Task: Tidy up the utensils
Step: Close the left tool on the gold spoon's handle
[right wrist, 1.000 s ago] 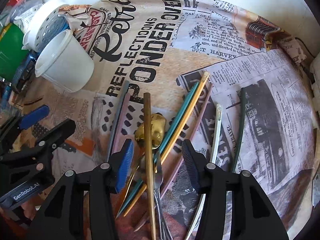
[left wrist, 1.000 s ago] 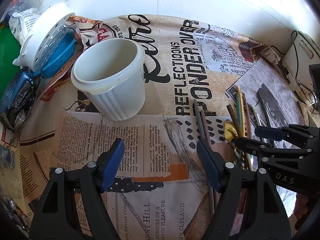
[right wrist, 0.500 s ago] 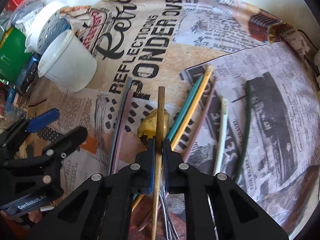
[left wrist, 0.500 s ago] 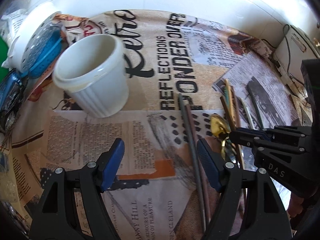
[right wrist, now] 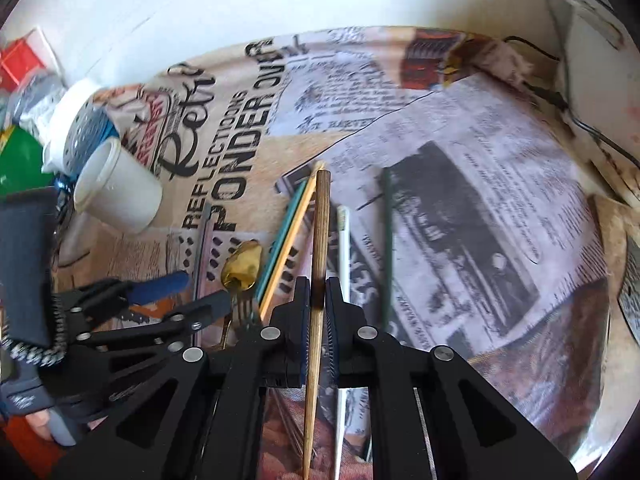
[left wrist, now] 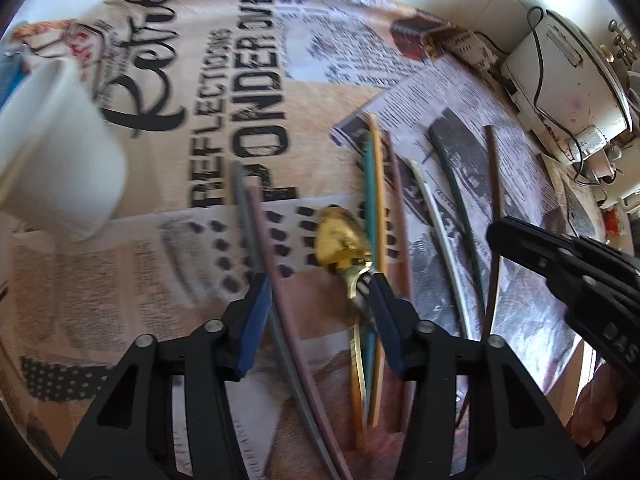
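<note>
My right gripper (right wrist: 318, 289) is shut on a brown wooden chopstick (right wrist: 322, 236), held just above the cloth; it shows in the left wrist view as a dark stick (left wrist: 494, 200) in the right gripper (left wrist: 516, 236). On the table lie teal and orange chopsticks (right wrist: 286, 226), a white chopstick (right wrist: 343, 232), a dark green one (right wrist: 387, 248) and a gold spoon (left wrist: 340, 236). My left gripper (left wrist: 320, 312) hangs over the pile, its jaws closing. A mauve chopstick (left wrist: 276, 280) and the spoon's handle lie between them, not pressed. The white cup (right wrist: 120, 196) stands at the left.
A newspaper-print cloth (left wrist: 256, 92) covers the table. A white perforated lid with a blue basket (right wrist: 78, 136) and a green container (right wrist: 18, 160) crowd the far left. A white appliance with cables (left wrist: 568, 68) stands at the right edge, against the white wall.
My right gripper shut on the brown chopstick and carried it up and to the right. My left gripper swung right from beside the cup to over the utensils, its jaws narrower.
</note>
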